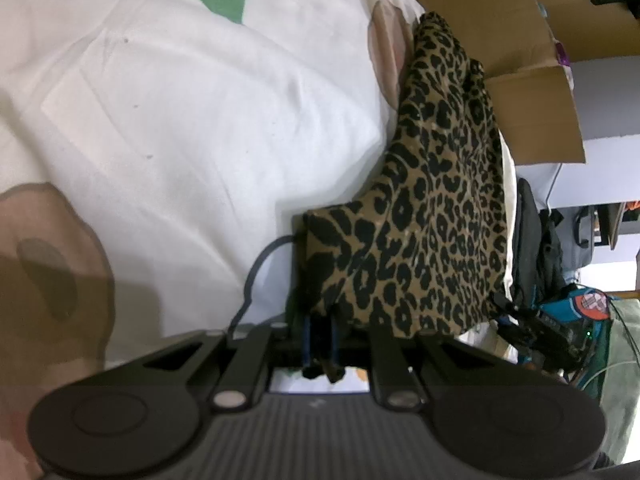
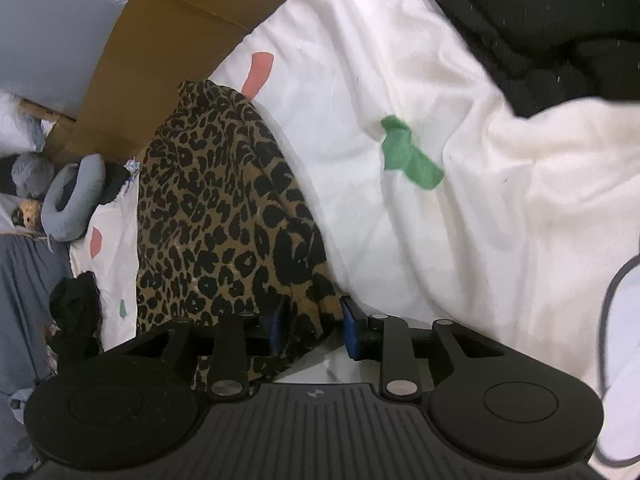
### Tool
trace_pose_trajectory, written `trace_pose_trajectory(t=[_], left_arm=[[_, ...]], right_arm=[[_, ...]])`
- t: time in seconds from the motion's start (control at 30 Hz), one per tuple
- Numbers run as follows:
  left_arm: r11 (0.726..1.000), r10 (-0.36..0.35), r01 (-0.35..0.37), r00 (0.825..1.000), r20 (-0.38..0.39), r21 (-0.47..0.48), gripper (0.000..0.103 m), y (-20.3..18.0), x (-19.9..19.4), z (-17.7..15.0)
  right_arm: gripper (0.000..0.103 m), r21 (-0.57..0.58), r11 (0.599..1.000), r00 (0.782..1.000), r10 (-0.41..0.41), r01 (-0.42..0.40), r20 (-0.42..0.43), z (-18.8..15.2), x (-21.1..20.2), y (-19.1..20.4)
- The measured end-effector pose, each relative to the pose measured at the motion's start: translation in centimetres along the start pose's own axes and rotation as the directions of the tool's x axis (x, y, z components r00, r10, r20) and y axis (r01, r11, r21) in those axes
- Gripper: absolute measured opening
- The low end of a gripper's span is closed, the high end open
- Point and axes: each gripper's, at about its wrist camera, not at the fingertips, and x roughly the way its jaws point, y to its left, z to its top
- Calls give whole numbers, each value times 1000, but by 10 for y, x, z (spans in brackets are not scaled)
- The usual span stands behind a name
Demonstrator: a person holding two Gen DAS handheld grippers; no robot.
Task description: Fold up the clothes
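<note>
A leopard-print garment (image 1: 436, 208) hangs over the white bed cover (image 1: 180, 112), stretched between both grippers. My left gripper (image 1: 320, 340) is shut on one corner of it, the blue pads close together with cloth bunched between them. In the right wrist view the same garment (image 2: 212, 208) runs away from my right gripper (image 2: 312, 328), which is shut on another corner; the cloth fills the gap between its blue pads (image 2: 349, 330). The far end of the garment lies on the cover near the bed's edge.
The white cover has green (image 2: 408, 156) and pink (image 2: 258, 72) patches. Cardboard boxes (image 1: 532, 68) stand beside the bed. A black quilted item (image 2: 540, 20) lies on the cover. A grey neck pillow (image 2: 70, 200) and dark clutter sit off the bed's edge.
</note>
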Motion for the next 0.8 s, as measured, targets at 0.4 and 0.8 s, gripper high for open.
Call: trace_pose_trajectory(t=[0.4, 0.8], left_arm=[[1000, -9, 9, 1000, -1, -5, 10, 4, -2, 0], [999, -30, 30, 1000, -2, -11, 12, 4, -4, 1]], right_arm=[[42, -150, 989, 999, -2, -5, -48, 24, 12, 8], [3, -290, 957, 988, -34, -11, -148, 35, 17, 22]])
